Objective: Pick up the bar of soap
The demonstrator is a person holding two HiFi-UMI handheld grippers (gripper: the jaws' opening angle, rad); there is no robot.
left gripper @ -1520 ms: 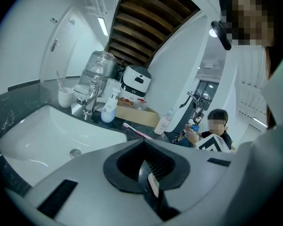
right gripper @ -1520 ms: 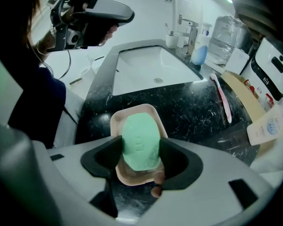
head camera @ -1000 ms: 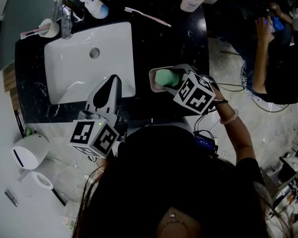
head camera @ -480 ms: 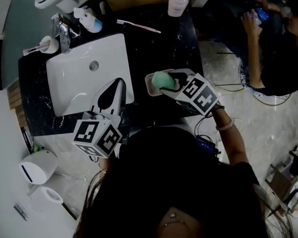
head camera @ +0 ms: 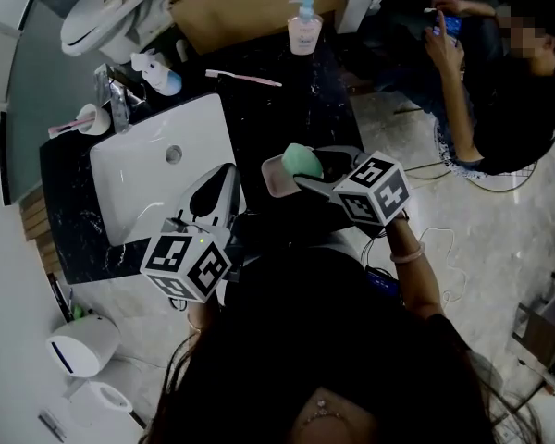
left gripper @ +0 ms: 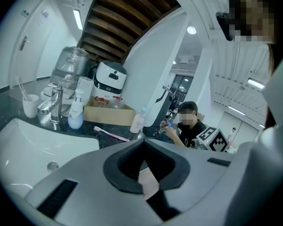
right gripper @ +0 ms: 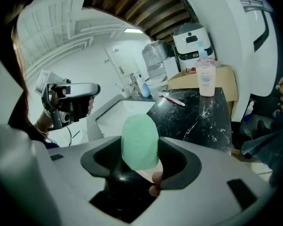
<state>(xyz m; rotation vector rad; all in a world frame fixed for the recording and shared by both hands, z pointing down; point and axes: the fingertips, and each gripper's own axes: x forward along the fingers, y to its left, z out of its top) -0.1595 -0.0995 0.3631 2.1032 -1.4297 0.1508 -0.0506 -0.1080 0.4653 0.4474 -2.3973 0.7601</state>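
The pale green bar of soap (head camera: pixel 302 161) is upright between the jaws of my right gripper (head camera: pixel 312 166), which is shut on it. It hangs just above a pink soap dish (head camera: pixel 272 178) at the front of the black counter (head camera: pixel 287 109). In the right gripper view the soap (right gripper: pixel 139 141) fills the gap between the jaws of the right gripper (right gripper: pixel 141 150), and a sliver of the dish (right gripper: pixel 146 175) shows beneath. My left gripper (head camera: pixel 215 185) hovers over the right rim of the sink, jaws together and holding nothing. The left gripper view shows the left gripper (left gripper: pixel 144 141) from behind.
A white sink (head camera: pixel 139 188) with a faucet (head camera: pixel 117 95) fills the counter's left. A pink toothbrush (head camera: pixel 244 79), a pump bottle (head camera: pixel 303 28), a cup (head camera: pixel 89 118) and a cardboard box (head camera: pixel 259 3) stand further back. A seated person (head camera: pixel 509 100) is at the right.
The right gripper has carried the soap slightly up off the dish. The head view has tilted, so more of the back of the counter shows. The left gripper stays over the sink's edge.
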